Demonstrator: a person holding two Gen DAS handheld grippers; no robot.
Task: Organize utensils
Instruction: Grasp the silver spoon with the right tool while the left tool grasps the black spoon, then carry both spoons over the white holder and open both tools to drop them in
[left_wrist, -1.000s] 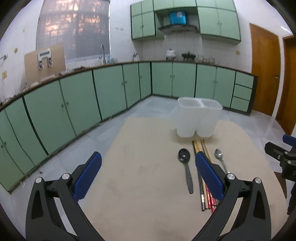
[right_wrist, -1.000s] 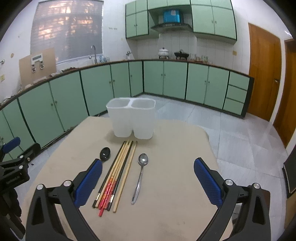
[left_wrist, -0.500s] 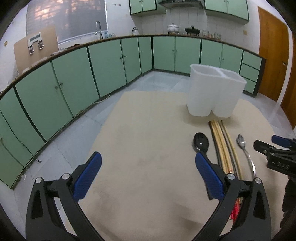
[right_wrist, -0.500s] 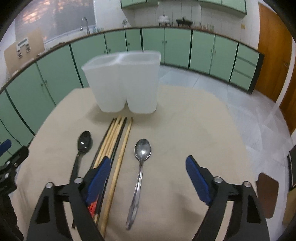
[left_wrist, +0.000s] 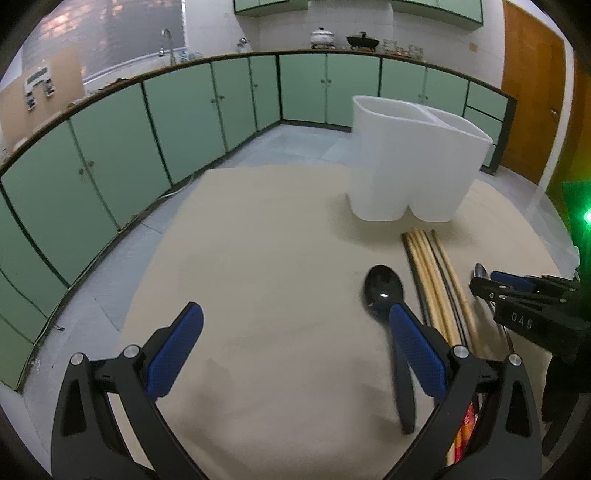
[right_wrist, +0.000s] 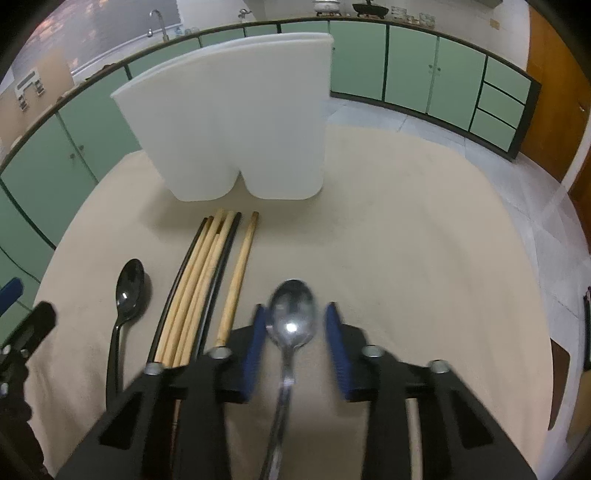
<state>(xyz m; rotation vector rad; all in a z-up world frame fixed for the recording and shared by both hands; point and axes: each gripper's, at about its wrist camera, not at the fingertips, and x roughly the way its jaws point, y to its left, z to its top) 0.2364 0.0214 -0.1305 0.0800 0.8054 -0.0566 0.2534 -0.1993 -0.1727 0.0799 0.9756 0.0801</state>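
Note:
A white two-compartment holder (right_wrist: 236, 122) stands at the table's far side; it also shows in the left wrist view (left_wrist: 413, 162). In front of it lie a black spoon (right_wrist: 127, 295), several chopsticks (right_wrist: 207, 280) and a metal spoon (right_wrist: 291, 321). My right gripper (right_wrist: 295, 325) is low over the metal spoon, jaws half closed on either side of its bowl, not touching it. My left gripper (left_wrist: 291, 339) is wide open and empty, with its right finger (left_wrist: 415, 347) over the handle of the black spoon (left_wrist: 384, 291).
The beige table (right_wrist: 406, 240) drops to a tiled floor on all sides. Green cabinets (left_wrist: 177, 122) line the walls. A brown chair seat (right_wrist: 557, 384) is at the table's right edge.
My right gripper has dropped down and forward over the metal spoon and its jaws have narrowed around it. My left gripper has moved lower and closer to the black spoon.

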